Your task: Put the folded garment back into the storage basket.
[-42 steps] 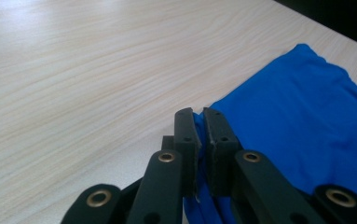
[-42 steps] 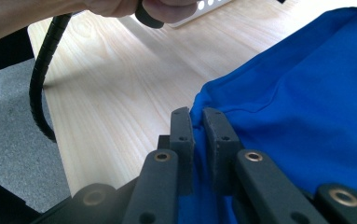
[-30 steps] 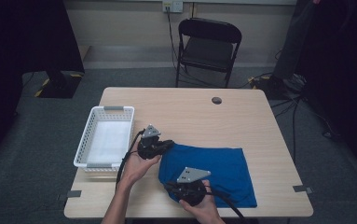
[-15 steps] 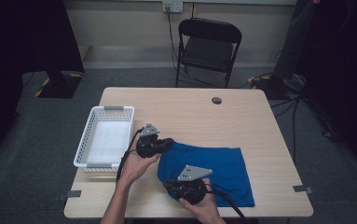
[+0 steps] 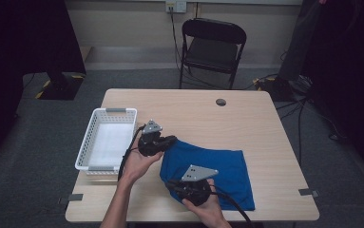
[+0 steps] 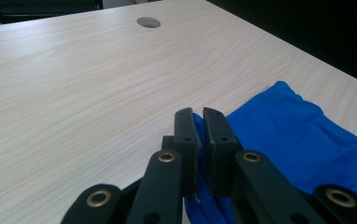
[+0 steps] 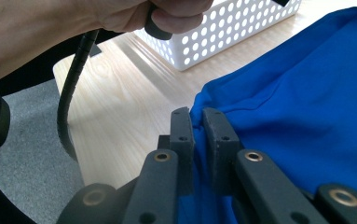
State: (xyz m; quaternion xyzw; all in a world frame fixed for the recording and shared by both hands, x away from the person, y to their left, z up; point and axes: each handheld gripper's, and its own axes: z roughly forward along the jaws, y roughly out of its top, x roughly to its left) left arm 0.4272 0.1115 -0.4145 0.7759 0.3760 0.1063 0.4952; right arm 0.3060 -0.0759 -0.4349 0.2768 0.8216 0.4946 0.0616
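A blue cloth [image 5: 217,166] lies flat on the front right part of the wooden table [image 5: 246,118]. My left gripper [image 5: 170,141] sits at the cloth's far left corner, its jaws shut on the blue edge [image 6: 197,126]. At the near left corner my right gripper [image 5: 167,183] is shut on the blue cloth [image 7: 297,102] too, with fabric pinched between its two black pads [image 7: 181,126]. The left gripper view has the cloth [image 6: 297,135] spreading away to the right of the jaws.
A white perforated basket [image 5: 107,138] stands at the table's left side, close to my left hand. A small round grommet hole [image 5: 221,102] marks the far middle of the table. Behind the table is a black folding chair [image 5: 211,47].
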